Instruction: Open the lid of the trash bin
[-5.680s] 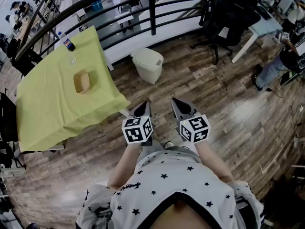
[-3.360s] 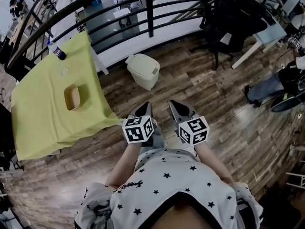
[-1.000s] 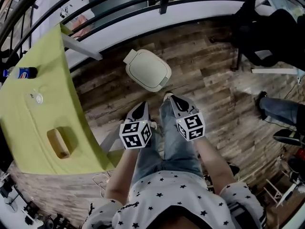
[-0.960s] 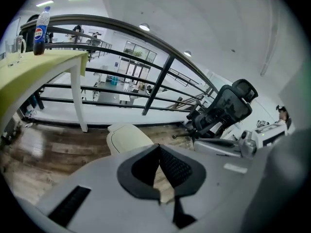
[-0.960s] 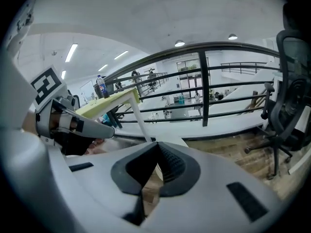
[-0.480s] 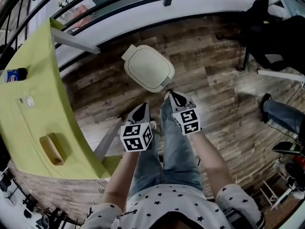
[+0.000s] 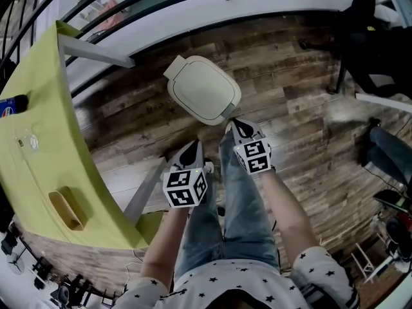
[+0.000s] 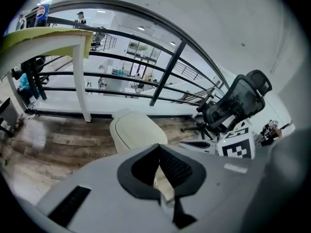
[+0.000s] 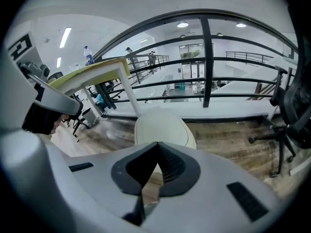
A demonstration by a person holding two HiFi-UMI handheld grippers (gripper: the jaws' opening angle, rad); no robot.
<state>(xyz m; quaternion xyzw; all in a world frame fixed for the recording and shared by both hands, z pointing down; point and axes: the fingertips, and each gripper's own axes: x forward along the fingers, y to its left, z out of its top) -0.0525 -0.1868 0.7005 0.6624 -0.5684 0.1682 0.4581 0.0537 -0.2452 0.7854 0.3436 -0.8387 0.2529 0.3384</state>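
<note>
The cream trash bin (image 7: 203,89) stands on the wooden floor (image 7: 302,127) with its lid down, near the yellow-clothed bench (image 7: 38,140). The right claw (image 7: 234,123), pressed together and empty, has its tip at the bin's near edge. The left claw (image 7: 194,145), also pressed together and empty, sits farther back.

Cream trash bin (image 7: 203,95), yellow-green tablecloth (image 7: 48,108)

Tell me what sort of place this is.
Probably an open-plan office or lab on an upper level: a black railing guards the edge, an office chair stands nearby, and a trash bin sits by a cloth-covered table.
</note>
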